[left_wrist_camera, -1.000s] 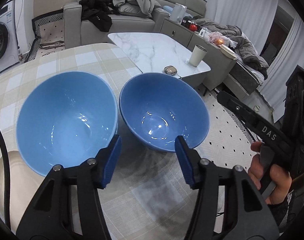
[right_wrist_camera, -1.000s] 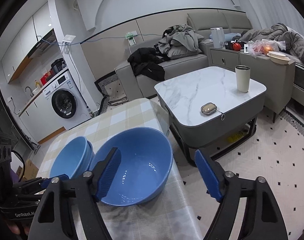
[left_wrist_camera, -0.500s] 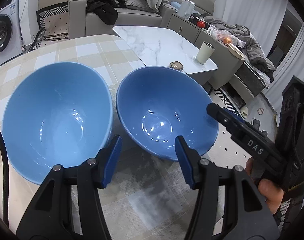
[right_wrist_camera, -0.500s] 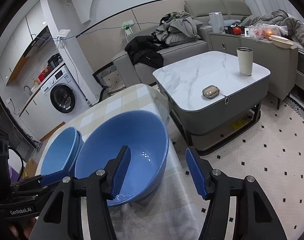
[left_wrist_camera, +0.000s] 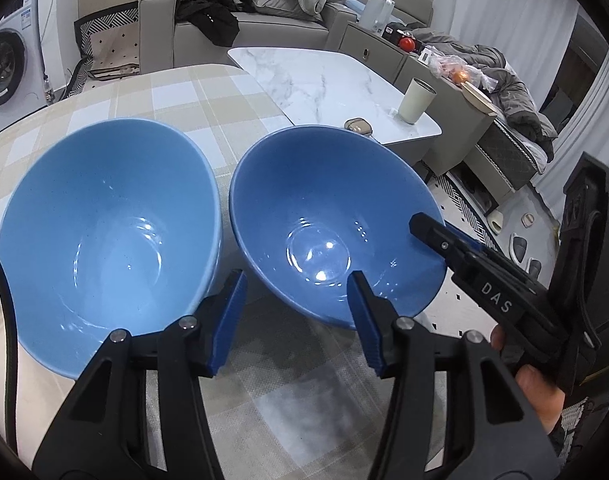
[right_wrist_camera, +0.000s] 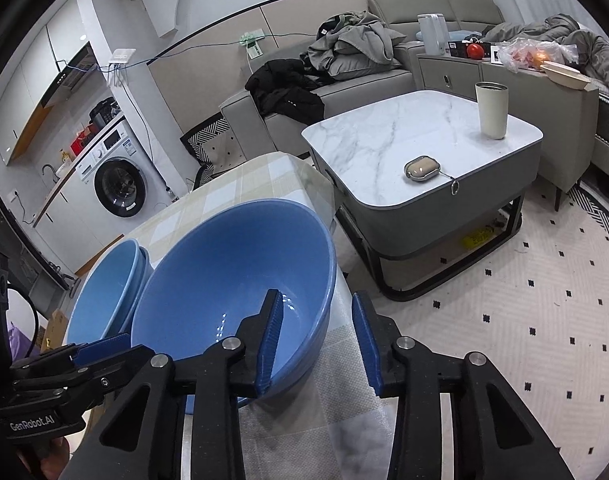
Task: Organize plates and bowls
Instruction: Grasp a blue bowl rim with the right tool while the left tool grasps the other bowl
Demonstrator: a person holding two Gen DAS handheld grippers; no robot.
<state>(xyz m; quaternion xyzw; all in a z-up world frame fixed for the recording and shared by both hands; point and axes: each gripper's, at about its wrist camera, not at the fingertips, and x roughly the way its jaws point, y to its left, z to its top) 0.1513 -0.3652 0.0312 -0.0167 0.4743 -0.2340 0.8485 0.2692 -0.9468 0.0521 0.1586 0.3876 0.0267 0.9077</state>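
Two blue bowls stand side by side on the checked tablecloth (left_wrist_camera: pixel 184 92). The darker bowl (left_wrist_camera: pixel 328 220) is on the right near the table edge; it also shows in the right wrist view (right_wrist_camera: pixel 232 280). The lighter bowl (left_wrist_camera: pixel 104 232) is on the left, and in the right wrist view (right_wrist_camera: pixel 108 292) it looks like a nested pair. My left gripper (left_wrist_camera: pixel 296 312) is open and empty, just short of the gap between the bowls. My right gripper (right_wrist_camera: pixel 316 336) is open with its jaws astride the darker bowl's right rim, one inside, one outside; it shows in the left wrist view (left_wrist_camera: pixel 456 240).
A cream plate (left_wrist_camera: pixel 0 360) lies at the table's lower left, partly under the lighter bowl. Beyond the table edge stands a marble coffee table (right_wrist_camera: pixel 416 140) with a cup (right_wrist_camera: pixel 491 110) and a small case (right_wrist_camera: pixel 422 168). A sofa and washing machine (right_wrist_camera: pixel 118 188) are behind.
My right gripper has moved in and narrowed, so its jaws now straddle the darker bowl's right rim. My left gripper has stayed open near the bowls.
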